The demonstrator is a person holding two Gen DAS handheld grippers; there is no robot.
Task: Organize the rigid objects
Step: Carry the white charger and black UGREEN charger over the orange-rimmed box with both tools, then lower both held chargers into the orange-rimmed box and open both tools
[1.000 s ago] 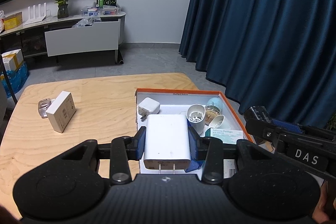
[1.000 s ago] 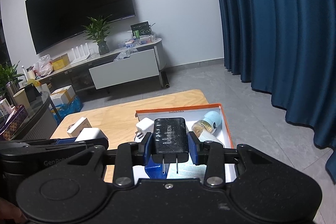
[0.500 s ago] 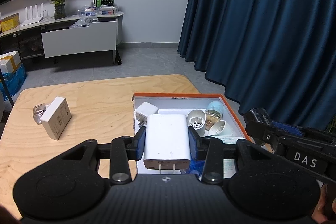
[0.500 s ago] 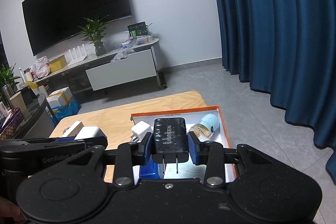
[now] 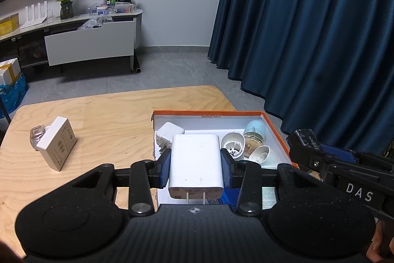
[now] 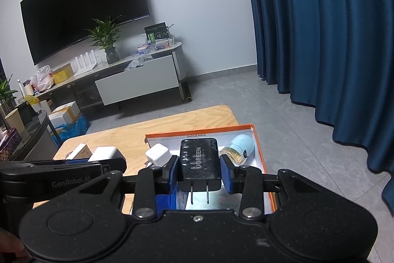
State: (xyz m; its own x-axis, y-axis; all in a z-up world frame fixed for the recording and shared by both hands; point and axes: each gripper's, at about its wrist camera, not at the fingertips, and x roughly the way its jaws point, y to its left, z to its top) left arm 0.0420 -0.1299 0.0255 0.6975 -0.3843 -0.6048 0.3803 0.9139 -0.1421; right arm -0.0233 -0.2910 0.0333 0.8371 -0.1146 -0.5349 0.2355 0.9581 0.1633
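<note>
Left gripper pinches a white wall charger between its blue pads, prongs toward the camera, held above the near part of the orange-rimmed box. Right gripper likewise clamps a black charger, prongs back, over the same box. Progress, judged from the layout: box already holds a small white plug adapter, a white cup-like cap, a pale blue-topped bottle and a second white cap, plus a printed sheet or packet below, too hidden to read. Left on the wooden table: a white and tan carton with a clear plastic item touching its far side. Both held chargers are not yet set down. Legible text: "UGREEN" on the black charger; "GenRobot.AI" on the left gripper body as seen from the right wrist; "DAS" on the right gripper as seen from the left wrist. Carton print too small to read
</note>
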